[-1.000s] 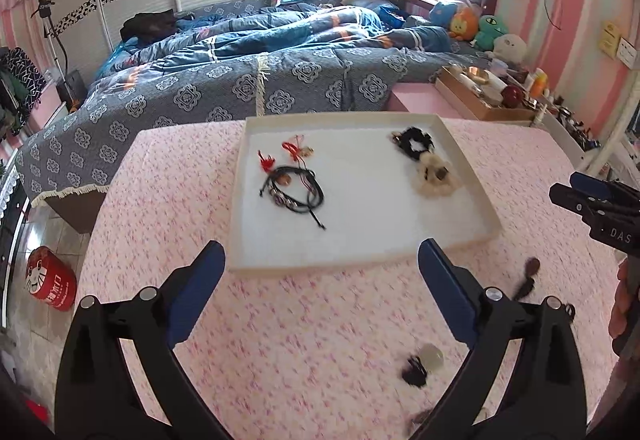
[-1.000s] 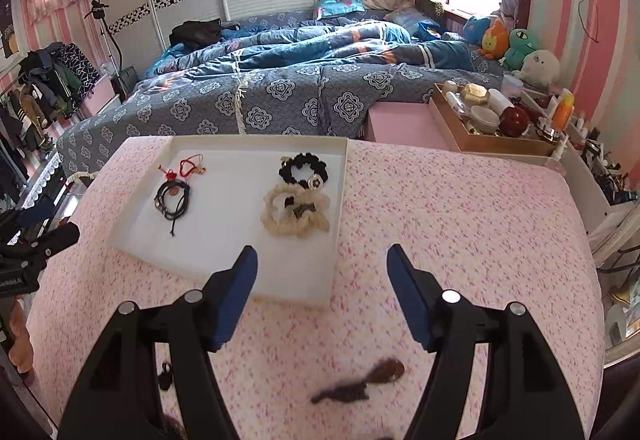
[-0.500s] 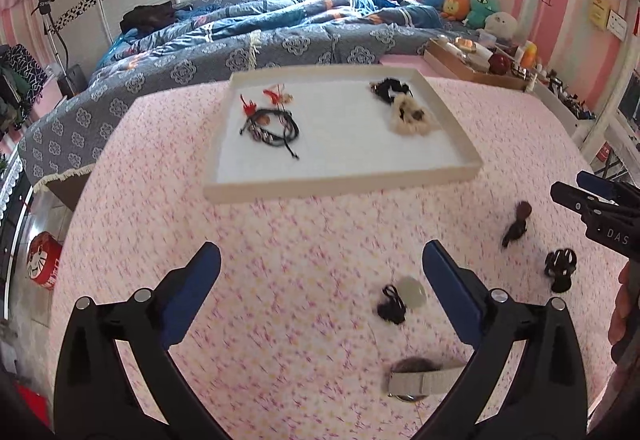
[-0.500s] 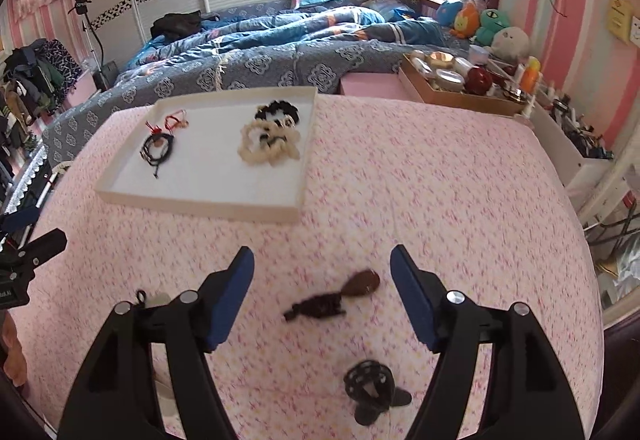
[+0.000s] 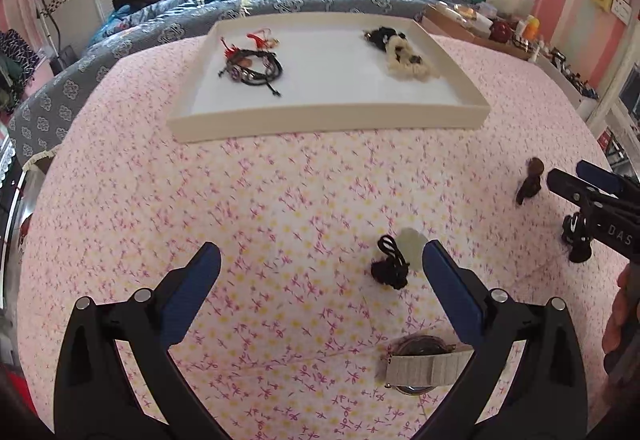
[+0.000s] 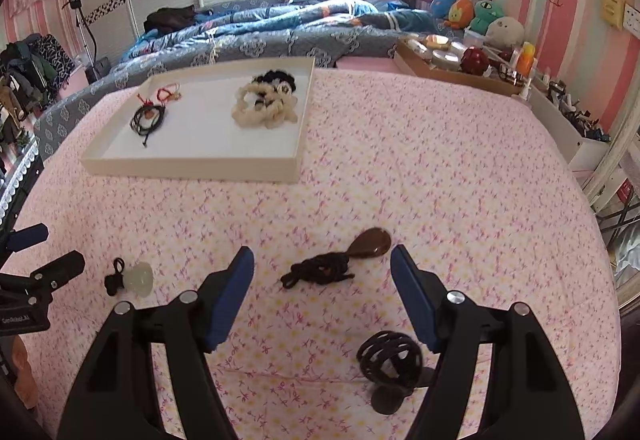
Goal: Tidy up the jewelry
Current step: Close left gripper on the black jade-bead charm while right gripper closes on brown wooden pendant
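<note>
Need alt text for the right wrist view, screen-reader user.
The open right gripper hovers over a brown pendant on a black cord lying on a pink floral tablecloth. Behind it, a white tray holds bracelets; the left gripper shows at the left edge.

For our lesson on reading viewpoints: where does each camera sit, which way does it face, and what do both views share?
Left wrist: on the left tool, angled down at the pale pendant; own fingers and right tool visible.
Right wrist: on the right tool, angled down at the brown pendant; own fingers and left tool visible.
Shared: tray, both pendants.
</note>
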### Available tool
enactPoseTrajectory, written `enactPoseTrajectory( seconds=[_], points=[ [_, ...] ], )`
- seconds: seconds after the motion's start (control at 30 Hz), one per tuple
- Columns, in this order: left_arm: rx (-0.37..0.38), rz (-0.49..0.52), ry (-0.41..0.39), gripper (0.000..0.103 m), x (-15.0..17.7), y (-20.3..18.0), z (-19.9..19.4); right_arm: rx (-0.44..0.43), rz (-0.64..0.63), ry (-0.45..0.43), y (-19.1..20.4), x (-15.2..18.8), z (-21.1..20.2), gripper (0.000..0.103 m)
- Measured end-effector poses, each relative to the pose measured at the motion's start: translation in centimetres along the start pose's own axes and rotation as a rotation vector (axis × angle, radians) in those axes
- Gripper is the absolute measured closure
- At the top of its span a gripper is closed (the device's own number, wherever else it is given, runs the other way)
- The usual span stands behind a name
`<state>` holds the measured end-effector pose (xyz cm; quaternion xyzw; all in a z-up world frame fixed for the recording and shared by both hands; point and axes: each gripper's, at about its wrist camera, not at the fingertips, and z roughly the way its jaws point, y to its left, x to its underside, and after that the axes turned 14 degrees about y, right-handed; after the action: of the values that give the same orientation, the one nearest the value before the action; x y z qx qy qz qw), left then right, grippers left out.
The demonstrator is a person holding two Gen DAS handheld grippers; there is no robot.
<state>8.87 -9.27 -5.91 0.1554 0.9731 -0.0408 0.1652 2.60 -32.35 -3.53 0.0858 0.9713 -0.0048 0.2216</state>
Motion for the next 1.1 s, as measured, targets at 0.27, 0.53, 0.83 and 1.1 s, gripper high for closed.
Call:
enactPoseTrajectory(
  seconds=[0.27, 0.53, 0.83, 1.1],
  points=[
    [0.036, 0.056, 0.030, 0.011, -0.2, -1.0, 1.0, 0.019, -0.013, 0.046, 0.5, 0.1, 1.1, 0.032],
    [0.092, 0.099, 0.072, 0.037, -0.5, -1.6, 2.5, 0.046, -0.018, 0.059, 0.7, -0.4, 1.6, 0.032],
    [0.108, 0.118, 0.102, 0.054, -0.6, -2.4, 3.7, 0.046, -0.008, 0.083, 0.5, -0.5, 2.6, 0.032],
    [0.155, 0.136, 0.098, 0.076, -0.5, -2.5, 3.7, 0.032, -0.007, 0.108, 0.5, -0.5, 3.5, 0.032]
  ],
)
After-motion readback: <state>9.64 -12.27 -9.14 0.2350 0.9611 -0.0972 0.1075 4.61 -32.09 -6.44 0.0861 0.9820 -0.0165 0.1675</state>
